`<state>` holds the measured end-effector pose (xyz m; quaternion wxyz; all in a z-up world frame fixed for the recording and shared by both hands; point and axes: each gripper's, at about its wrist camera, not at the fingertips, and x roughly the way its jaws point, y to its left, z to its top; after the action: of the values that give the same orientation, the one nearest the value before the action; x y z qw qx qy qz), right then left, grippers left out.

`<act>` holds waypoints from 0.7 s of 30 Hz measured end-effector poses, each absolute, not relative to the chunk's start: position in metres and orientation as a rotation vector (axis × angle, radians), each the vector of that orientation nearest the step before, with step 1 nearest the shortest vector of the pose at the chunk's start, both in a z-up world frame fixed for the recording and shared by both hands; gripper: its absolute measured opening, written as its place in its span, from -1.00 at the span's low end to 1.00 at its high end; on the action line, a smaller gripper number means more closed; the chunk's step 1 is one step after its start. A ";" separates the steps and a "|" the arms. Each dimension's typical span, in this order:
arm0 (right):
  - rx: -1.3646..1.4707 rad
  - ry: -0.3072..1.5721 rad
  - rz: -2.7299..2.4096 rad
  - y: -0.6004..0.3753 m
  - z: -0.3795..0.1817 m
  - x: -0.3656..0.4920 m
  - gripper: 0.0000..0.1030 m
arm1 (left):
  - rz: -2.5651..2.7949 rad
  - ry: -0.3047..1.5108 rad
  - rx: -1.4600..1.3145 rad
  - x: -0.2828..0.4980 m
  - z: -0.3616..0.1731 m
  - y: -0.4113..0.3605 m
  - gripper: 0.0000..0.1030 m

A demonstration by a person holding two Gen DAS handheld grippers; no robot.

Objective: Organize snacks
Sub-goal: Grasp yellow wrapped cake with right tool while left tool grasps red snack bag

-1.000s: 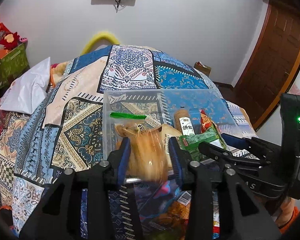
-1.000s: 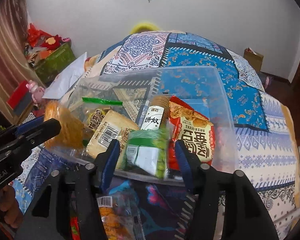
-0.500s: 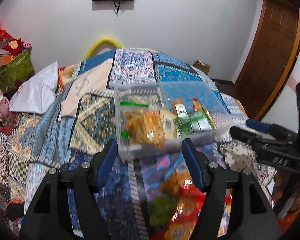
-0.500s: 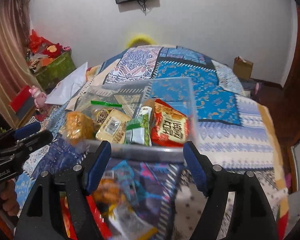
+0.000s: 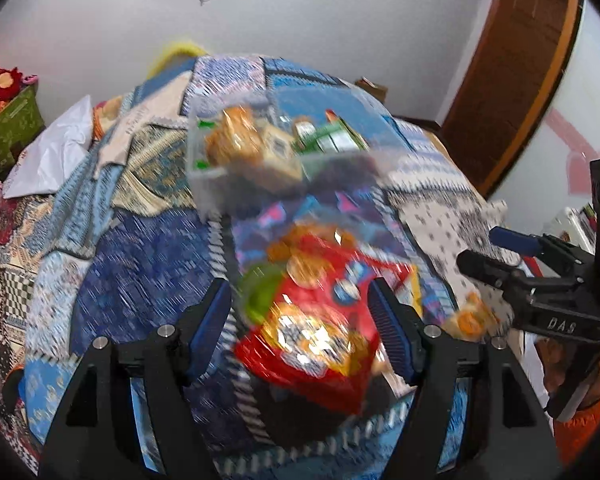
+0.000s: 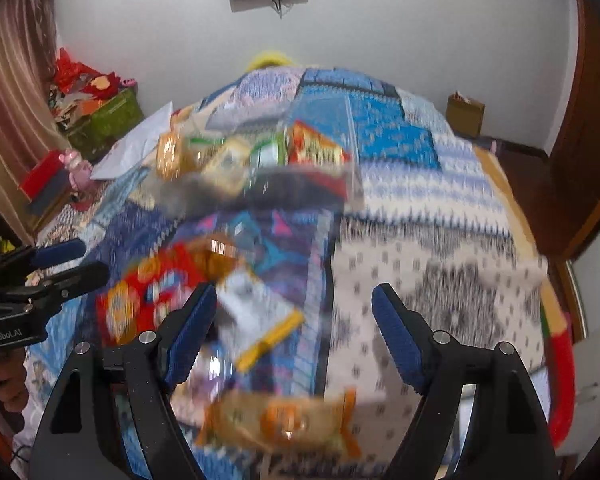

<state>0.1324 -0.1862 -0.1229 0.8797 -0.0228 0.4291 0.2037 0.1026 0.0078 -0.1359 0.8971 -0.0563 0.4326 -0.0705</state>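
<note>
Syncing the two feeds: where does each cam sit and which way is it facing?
Left wrist: on the open left gripper, facing across the patchwork quilt, red snack bag ahead; right gripper enters at right.
Right wrist: on the open right gripper, facing likewise, over a white-and-yellow packet; left gripper at left.
Shared: clear plastic snack bin, red bag, wall screen.

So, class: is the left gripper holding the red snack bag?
No: the left gripper stands open, jaws either side of the red snack bag lying on the quilt.
</note>
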 end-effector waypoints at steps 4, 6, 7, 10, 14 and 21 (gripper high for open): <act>-0.059 0.929 0.428 -0.188 -0.136 0.112 0.51 | -0.161 0.931 -0.103 0.097 -0.149 -0.005 0.36; -0.062 0.954 0.429 -0.190 -0.145 0.102 0.50 | -0.168 0.948 -0.107 0.098 -0.155 -0.011 0.36; -0.062 0.967 0.432 -0.190 -0.149 0.099 0.50 | -0.167 0.957 -0.108 0.099 -0.159 -0.013 0.36; -0.067 0.990 0.424 -0.192 -0.159 0.092 0.55 | -0.144 0.967 -0.089 0.102 -0.166 -0.017 0.36; -0.054 0.991 0.432 -0.193 -0.164 0.086 0.83 | -0.142 0.970 -0.087 0.107 -0.171 -0.018 0.51; -0.061 1.024 0.443 -0.184 -0.181 0.089 1.00 | -0.102 0.978 -0.064 0.118 -0.182 -0.018 0.60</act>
<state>0.0895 -0.1835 -0.1806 0.8479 -0.0291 0.4858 0.2102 0.1177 -0.0183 -0.1819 0.8810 -0.0309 0.4696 -0.0488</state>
